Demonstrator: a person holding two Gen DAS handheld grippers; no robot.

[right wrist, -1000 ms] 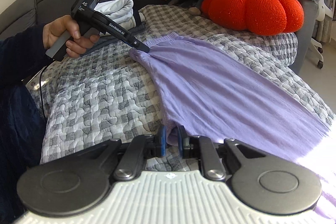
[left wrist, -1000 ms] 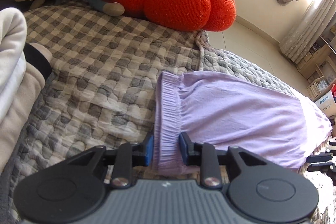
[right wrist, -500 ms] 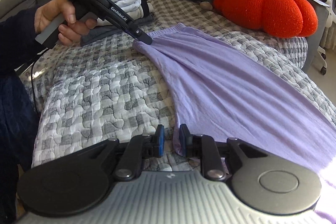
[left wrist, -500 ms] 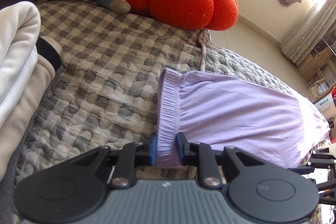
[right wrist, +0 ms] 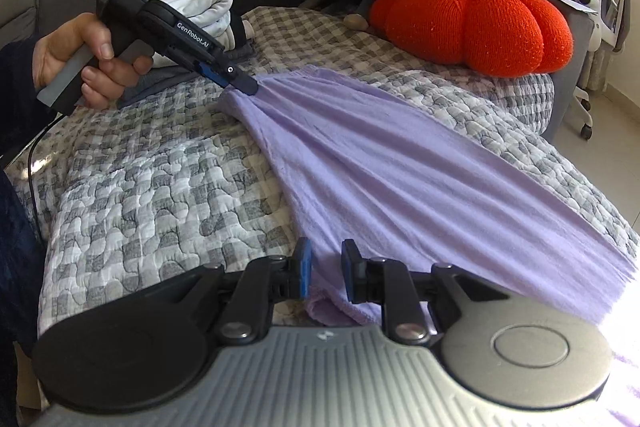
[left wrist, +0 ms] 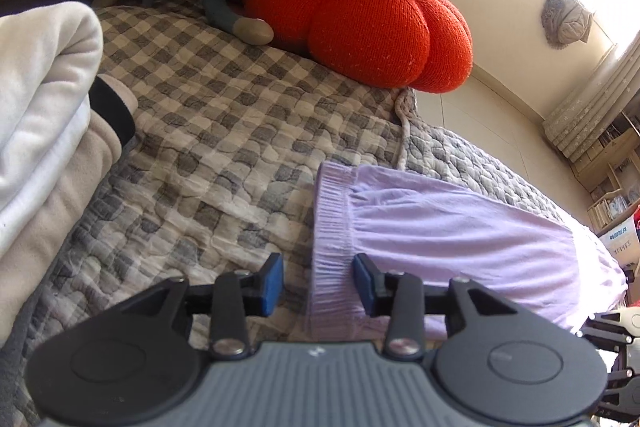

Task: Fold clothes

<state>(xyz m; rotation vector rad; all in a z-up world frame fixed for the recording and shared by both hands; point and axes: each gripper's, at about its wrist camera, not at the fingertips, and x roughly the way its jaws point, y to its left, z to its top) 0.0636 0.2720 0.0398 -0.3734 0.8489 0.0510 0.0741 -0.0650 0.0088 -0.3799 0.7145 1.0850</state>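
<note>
One lilac garment point(right wrist: 400, 167) lies stretched across the checked quilt point(right wrist: 140, 195), its long axis running from the left gripper point(left wrist: 316, 281) to the right gripper point(right wrist: 323, 267); both jaws are opening, the waistband point(left wrist: 330, 227) loose between the left pads, the hem slack between the right ones

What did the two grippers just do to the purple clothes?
Both let go. The left gripper had pinched the ruffled waistband of the purple garment; its jaws are now opening, pads off the band. The right gripper had clamped the cloth's near edge; its jaws are opening too. The garment stays spread on the checked quilt, with the red cushions unmoved.
</note>
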